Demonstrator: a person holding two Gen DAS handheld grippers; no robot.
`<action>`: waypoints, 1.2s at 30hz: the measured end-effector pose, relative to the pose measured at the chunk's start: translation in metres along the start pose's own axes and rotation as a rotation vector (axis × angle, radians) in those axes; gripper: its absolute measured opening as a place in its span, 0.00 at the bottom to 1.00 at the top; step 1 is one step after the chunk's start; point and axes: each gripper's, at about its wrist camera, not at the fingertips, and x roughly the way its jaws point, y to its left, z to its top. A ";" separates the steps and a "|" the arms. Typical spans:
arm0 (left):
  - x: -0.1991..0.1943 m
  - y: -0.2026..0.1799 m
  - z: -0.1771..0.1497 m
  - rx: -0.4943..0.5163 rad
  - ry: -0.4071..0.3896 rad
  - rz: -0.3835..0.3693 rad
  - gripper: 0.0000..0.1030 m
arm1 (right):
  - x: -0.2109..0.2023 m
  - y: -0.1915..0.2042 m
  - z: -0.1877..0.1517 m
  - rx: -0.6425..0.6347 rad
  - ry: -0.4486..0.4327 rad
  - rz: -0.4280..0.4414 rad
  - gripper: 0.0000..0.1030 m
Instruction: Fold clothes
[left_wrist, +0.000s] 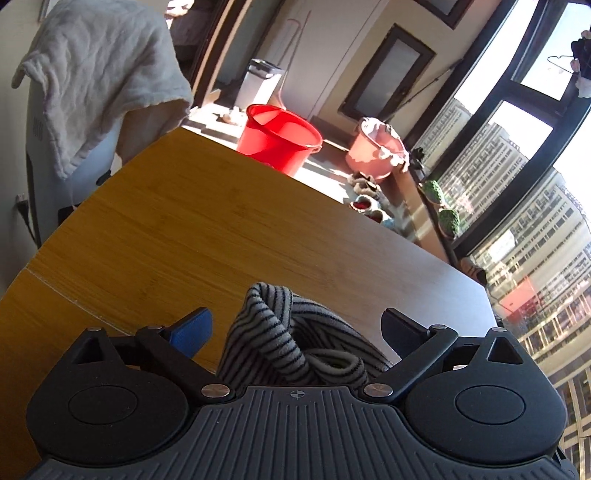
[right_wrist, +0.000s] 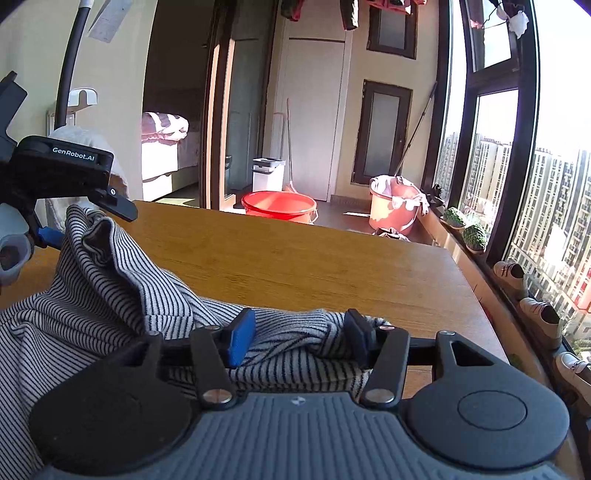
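The grey knit garment with thin black stripes (right_wrist: 110, 295) lies bunched on the honey-coloured wooden table (right_wrist: 295, 258), filling the lower left of the right wrist view and rising into a peak toward the upper left. In the lower centre of that view the right gripper (right_wrist: 301, 338) stands part way apart with a twisted fold of the striped cloth running between its blue and black pads; whether the pads truly pinch it I cannot tell. In the left wrist view the left gripper (left_wrist: 297, 328) is released, its jaws spread wide with a hump of the same cloth standing between them, touching neither pad.

By my reading the folding has barely taken shape: no flat panel, no straight crease and no squared edge shows anywhere. Spreading the garment flat and making every fold remain to be done.
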 end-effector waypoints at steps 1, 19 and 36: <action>0.004 -0.001 -0.002 0.003 0.014 0.003 0.59 | -0.001 -0.001 0.000 0.006 -0.003 0.002 0.52; -0.032 -0.063 0.003 0.315 -0.221 -0.097 0.33 | 0.012 -0.017 0.005 0.091 -0.010 -0.042 0.52; -0.076 0.005 -0.074 0.376 -0.159 -0.115 0.55 | -0.024 -0.026 -0.012 0.137 0.077 0.022 0.55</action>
